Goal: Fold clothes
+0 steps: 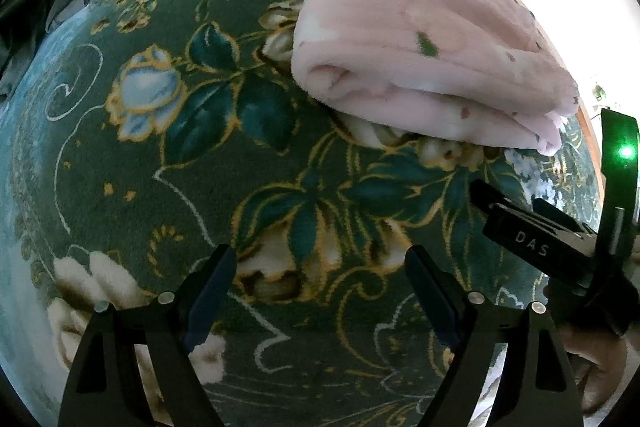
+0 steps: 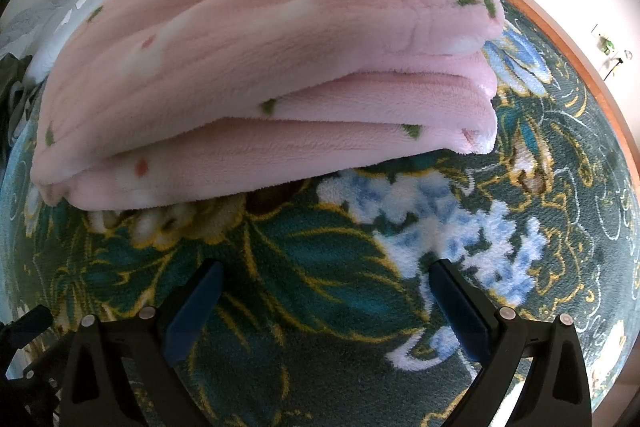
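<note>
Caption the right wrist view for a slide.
Folded pink fleece garment lying on green floral blanket, open right hand-held gripper hovering empty before it.

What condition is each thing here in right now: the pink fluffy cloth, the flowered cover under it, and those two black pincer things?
Pink garment: folded in layers, lying on the cover.
Green floral blanket: spread flat.
Left tool: open, empty.
Right tool: open, empty.

Pink fleece garment with small green and red specks, folded in stacked layers, lying flat on the bed
</note>
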The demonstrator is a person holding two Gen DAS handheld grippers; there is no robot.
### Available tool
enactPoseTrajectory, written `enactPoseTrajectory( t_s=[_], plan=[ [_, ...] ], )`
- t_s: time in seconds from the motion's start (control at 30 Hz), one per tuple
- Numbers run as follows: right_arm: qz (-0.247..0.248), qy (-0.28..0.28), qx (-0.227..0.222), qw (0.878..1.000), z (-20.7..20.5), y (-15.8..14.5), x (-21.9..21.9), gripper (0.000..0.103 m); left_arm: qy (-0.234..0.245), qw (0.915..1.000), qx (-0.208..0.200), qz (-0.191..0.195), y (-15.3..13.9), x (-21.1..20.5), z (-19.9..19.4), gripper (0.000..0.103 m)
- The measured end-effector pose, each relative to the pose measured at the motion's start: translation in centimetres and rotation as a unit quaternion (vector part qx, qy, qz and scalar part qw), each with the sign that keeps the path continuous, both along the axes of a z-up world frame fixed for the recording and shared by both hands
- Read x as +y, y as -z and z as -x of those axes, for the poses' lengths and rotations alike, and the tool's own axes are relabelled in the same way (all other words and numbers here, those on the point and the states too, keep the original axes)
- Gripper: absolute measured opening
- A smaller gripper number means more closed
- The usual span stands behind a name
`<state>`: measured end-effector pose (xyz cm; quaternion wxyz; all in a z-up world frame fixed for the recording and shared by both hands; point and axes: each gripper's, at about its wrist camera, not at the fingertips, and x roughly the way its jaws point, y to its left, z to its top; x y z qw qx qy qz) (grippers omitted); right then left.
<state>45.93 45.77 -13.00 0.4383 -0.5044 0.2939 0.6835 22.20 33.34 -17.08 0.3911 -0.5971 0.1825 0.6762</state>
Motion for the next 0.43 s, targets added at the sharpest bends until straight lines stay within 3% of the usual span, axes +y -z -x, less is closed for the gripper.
enactPoseTrajectory(
  t_s=[0.43],
  plan=[
    [-0.006, 0.027, 0.008, 1.0, 0.1, -3.0, 0.2, 0.103, 0.008, 0.9998, 0.009, -0.014, -0.7, 0.2, -0.6, 0.087]
  ],
)
